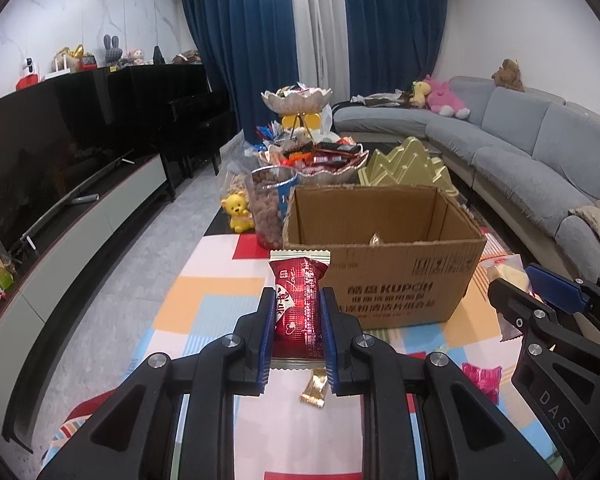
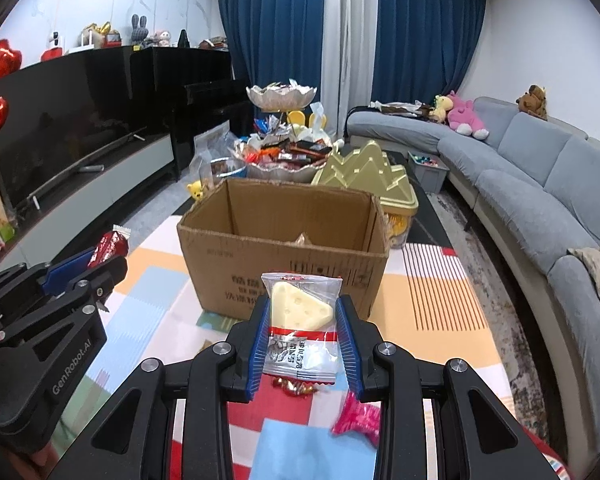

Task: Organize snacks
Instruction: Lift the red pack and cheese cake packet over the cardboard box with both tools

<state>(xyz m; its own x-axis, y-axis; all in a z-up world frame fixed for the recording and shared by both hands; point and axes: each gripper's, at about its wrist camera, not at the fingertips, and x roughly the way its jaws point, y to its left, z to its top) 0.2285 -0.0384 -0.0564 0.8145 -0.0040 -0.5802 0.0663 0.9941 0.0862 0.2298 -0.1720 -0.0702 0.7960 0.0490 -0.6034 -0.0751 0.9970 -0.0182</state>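
1. At 12 o'clock of both claws stands the cardboard box (image 1: 384,248), top open, on the colourful mat (image 1: 204,304). Both views show what looks like one wrapped snack already inside.
2. Left claw (image 1: 298,308): closed on the red snack packet (image 1: 299,300), pads on its two long sides, packet upright, top seal sticking out above the tips.
3. Right claw (image 2: 302,312): closed on the clear cheese-wedge packet (image 2: 302,312). Pads pinch the film edges and the lower half hangs loose between the fingers.
4. Risk: the cheese packet slips. The grip is on slick film, not on the wedge itself, so a quick swing toward the box could shake it out.
5. Risk: the claws clash. They ride side by side, each visible in the other's view (left at 9 o'clock of the right, right at 3 o'clock of the left). Both heading to one box opening means a likely collision; I'd go one at a time.
6. Risk: release short of the near wall. Both packets appear to sit below and in front of the rim, so they need lift first or they hit cardboard.
7. Loose leftovers on the mat under the claws: gold candy (image 1: 314,388), pink wrapper (image 2: 358,416), red-gold candy (image 2: 294,386).
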